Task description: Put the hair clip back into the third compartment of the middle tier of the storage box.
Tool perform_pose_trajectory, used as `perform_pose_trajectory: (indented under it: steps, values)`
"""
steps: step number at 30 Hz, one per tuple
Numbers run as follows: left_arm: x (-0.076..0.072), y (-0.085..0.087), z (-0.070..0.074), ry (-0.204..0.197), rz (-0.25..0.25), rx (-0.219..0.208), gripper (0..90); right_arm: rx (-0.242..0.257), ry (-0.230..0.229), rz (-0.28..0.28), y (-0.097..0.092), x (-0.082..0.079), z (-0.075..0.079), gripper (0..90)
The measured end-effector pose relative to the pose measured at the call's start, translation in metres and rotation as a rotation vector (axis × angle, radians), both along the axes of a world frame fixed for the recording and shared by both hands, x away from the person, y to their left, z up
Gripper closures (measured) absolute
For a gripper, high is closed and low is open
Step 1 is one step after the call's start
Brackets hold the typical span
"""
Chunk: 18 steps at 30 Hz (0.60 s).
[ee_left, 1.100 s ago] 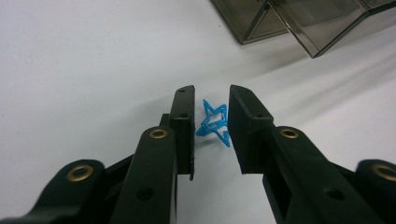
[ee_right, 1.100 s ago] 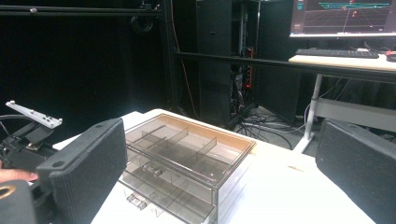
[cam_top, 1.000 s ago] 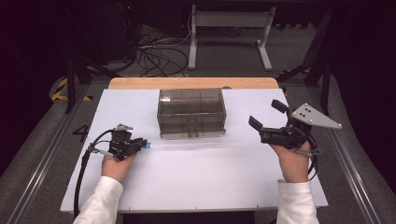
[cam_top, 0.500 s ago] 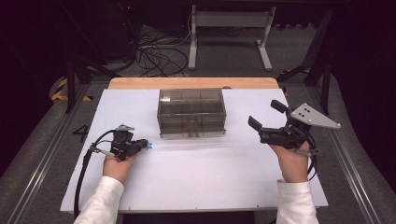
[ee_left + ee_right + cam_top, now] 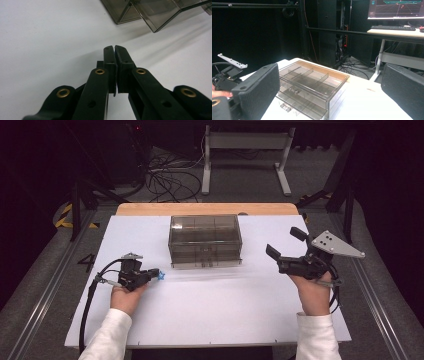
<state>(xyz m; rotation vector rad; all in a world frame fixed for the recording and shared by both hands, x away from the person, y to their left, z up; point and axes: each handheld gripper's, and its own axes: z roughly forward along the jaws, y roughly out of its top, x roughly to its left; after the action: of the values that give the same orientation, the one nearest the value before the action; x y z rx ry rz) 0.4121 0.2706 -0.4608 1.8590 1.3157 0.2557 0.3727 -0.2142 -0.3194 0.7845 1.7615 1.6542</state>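
1 clear drawer box [image 5: 205, 241] w/ 2 drawers, 2 grippers, 1 white table [image 5: 210, 315].

Right tongs [image 5: 332, 92]: two black textured jaws standing wide apart, nothing lying between them. Smoky transparent plastic drawer box [image 5: 312, 86], with divided compartments and front handles, sitting on the white tabletop [image 5: 367, 105] beyond the jaws. Left tongs [image 5: 227, 75] with grey plate showing at far left. Lit computer monitor [image 5: 395, 8] glowing behind.

table brightly lit | surroundings dark | soft shadows | slight blur
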Motion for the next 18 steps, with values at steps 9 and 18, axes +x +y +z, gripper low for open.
perform_pose_trajectory:
  steps: [9, 18]
  values:
    - [-0.004, -0.002, 0.005, -0.028, -0.009, -0.003, 88.8, 0.001, 0.001, -0.004, -0.001, 0.000, 0.000, 2.7]
    - [-0.010, -0.003, 0.012, -0.068, -0.010, 0.004, 88.9, 0.004, -0.001, -0.004, -0.001, -0.001, 0.000, 2.7]
